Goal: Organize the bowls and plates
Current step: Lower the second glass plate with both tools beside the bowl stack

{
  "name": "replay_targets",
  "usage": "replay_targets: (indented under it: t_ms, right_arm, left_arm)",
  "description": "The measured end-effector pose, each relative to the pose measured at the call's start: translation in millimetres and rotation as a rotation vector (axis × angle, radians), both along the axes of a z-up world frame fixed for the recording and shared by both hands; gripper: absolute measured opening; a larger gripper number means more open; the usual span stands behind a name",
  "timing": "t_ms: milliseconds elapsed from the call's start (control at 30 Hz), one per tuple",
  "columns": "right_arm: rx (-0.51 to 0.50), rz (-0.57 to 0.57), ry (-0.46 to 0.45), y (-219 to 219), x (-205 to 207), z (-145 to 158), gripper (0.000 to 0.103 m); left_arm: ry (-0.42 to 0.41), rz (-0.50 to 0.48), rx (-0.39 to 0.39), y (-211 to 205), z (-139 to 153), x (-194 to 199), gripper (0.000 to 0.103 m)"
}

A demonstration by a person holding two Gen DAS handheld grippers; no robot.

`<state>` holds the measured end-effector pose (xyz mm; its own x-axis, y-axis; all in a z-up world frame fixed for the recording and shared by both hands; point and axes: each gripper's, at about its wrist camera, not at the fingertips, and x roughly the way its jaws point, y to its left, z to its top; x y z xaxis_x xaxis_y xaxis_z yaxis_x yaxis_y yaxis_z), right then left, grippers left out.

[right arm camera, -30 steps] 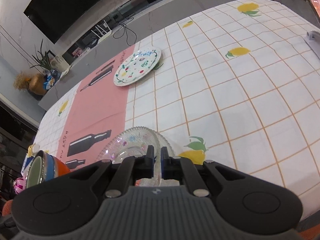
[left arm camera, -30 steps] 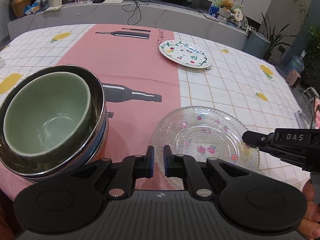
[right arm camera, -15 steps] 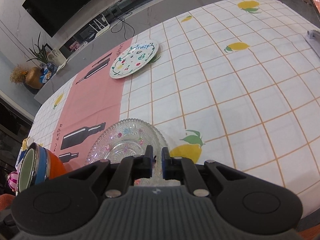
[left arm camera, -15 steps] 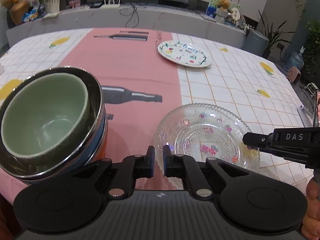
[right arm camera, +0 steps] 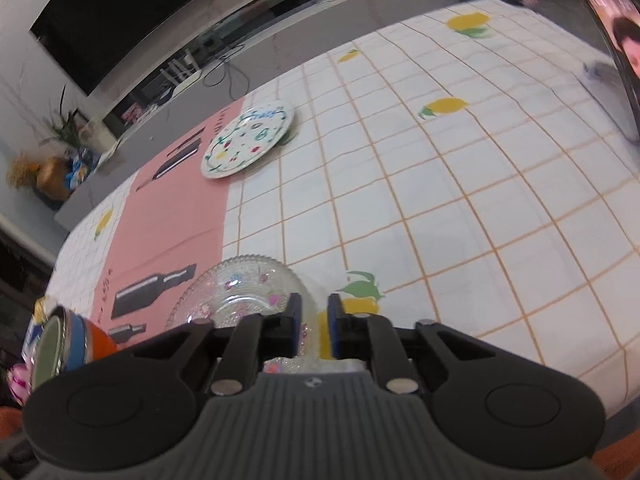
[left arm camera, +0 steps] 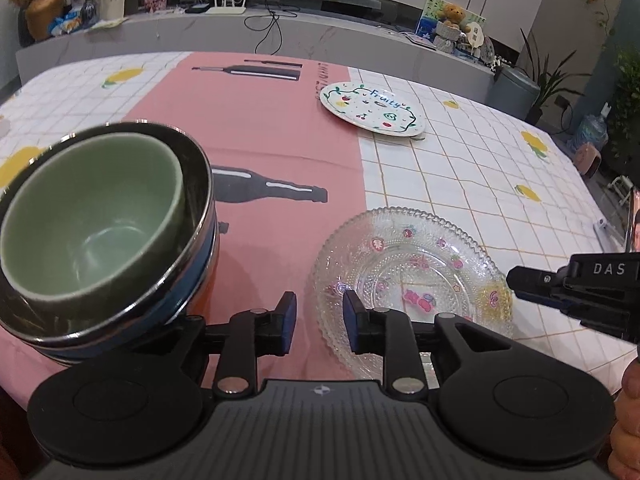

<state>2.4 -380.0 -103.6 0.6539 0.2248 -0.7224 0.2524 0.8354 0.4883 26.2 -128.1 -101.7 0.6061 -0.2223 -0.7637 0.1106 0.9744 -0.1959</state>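
- Nearest in the left wrist view, the left gripper (left arm camera: 320, 312) hangs with its jaws parted and nothing between them, over the pink strip of the counter (left arm camera: 460, 168) just beside the glass plate (left arm camera: 412, 280)
- To its left the bowls look already sorted: the green bowl (left arm camera: 88, 224) sits nested in the steel bowl (left arm camera: 192, 248)
- The right gripper (right arm camera: 314, 322) straddles the near rim of the glass plate with a narrow gap between its jaws; I cannot tell whether the pads actually pinch the rim
- Far across the counter lies the painted plate (left arm camera: 374, 109), flat and well apart from the glass one
- Judged from this, the bowls are done and the plates remain: the two still need stacking together
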Motion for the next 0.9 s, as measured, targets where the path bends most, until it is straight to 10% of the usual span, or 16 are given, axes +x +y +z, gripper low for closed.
replay_targets:
  t_ms: [500,733,900]
  right_arm:
    - [0.037,0.061,-0.012,14.0,4.1,-1.0,0.0]
    - [-0.045,0.019,-0.008,11.6,2.7,2.4,0.022]
    - [-0.072,0.039,0.026,16.3,7.0,-2.8,0.002]
  left_arm:
    - [0.052,-0.001,-0.091,5.1,-6.5,5.6,0.02]
    - [0.039,-0.003,-0.105,5.7,-6.3,7.4,0.024]
    - [0.043,-0.006,-0.093,4.4,-5.2,6.3,0.021]
